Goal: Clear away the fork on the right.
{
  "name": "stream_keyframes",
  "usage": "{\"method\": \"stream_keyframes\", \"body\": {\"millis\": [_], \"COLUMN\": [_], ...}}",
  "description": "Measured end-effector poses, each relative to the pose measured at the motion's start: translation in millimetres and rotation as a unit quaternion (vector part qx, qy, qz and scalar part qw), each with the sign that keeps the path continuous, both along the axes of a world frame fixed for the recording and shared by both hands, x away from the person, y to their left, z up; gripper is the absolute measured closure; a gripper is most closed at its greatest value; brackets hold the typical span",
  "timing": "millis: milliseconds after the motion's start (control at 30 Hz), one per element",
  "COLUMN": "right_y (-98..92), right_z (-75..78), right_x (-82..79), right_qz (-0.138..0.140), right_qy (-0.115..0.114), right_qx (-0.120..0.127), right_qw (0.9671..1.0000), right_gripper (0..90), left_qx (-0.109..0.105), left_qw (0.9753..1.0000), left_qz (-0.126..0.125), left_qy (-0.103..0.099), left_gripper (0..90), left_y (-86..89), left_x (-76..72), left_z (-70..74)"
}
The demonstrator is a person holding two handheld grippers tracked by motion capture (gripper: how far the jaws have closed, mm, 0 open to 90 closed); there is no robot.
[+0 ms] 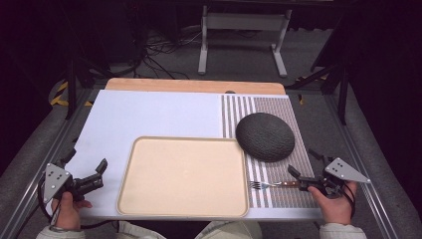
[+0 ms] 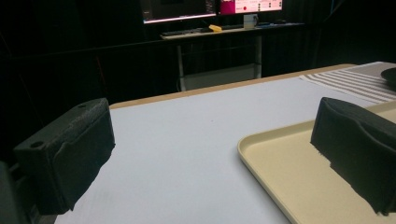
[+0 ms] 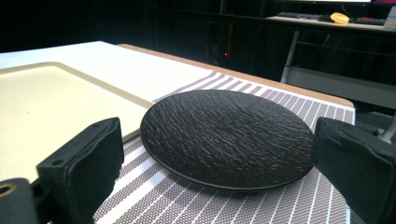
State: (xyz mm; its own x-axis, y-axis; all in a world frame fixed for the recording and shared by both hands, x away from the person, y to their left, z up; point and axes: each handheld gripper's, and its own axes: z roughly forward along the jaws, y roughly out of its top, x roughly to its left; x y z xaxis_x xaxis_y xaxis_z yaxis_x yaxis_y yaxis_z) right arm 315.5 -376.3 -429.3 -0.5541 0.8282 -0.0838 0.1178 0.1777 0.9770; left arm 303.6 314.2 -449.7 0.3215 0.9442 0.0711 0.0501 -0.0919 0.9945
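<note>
Dark floor and a tangle of cables are seen beyond the table (image 1: 149,112) in the high view, where a beige tray (image 1: 183,175) is laid on the white surface beside a striped placemat (image 1: 278,107). On that mat a black textured plate (image 1: 264,136) is set, with a fork (image 1: 273,184) lying nearer the person, its tines close to the tray's edge. The right gripper (image 1: 304,167) is held just beside the fork's handle, jaws spread and empty; the left gripper (image 1: 88,159) is held near the tray's left edge, likewise spread.

From the left gripper view, the tray's corner (image 2: 280,154) is framed between the parted jaws (nothing is clasped).

From the right gripper view, the plate (image 3: 226,135) is seen ahead between the wide-apart jaws, untouched, with the tray (image 3: 56,100) at its left.
</note>
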Motion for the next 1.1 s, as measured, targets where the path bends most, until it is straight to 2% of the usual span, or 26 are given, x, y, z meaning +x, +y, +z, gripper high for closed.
{"method": "stream_keyframes", "body": {"millis": [433,567,667,767,1100], "right_y": [-1.3,-1.4,0.2,2.5,8.2], "right_z": [-0.7,2.7,5.8,14.2,34.6], "right_x": [0.1,2.0,4.7,9.8,17.8], "right_qz": [0.001,0.002,0.006,0.013,0.042], "right_qy": [0.002,-0.002,-0.004,-0.007,0.019], "right_qx": [0.006,0.018,0.018,0.022,-0.025], "right_qw": [1.0000,0.9998,0.9998,0.9997,0.9986], "right_gripper": [3.6,3.3,3.3,3.3,3.2], "left_qx": [-0.003,0.000,-0.001,0.001,0.001], "left_qw": [1.0000,1.0000,1.0000,1.0000,1.0000], "left_qz": [-0.001,-0.001,0.000,0.002,-0.001], "left_qy": [0.003,0.007,0.010,0.010,0.010], "left_gripper": [0.2,0.2,0.2,0.2,0.4], "left_y": [0.2,-0.9,-1.5,-1.9,-1.0], "left_x": [1.2,1.7,1.9,1.6,1.4], "left_z": [-0.5,-1.6,-2.1,-1.9,-1.8]}}
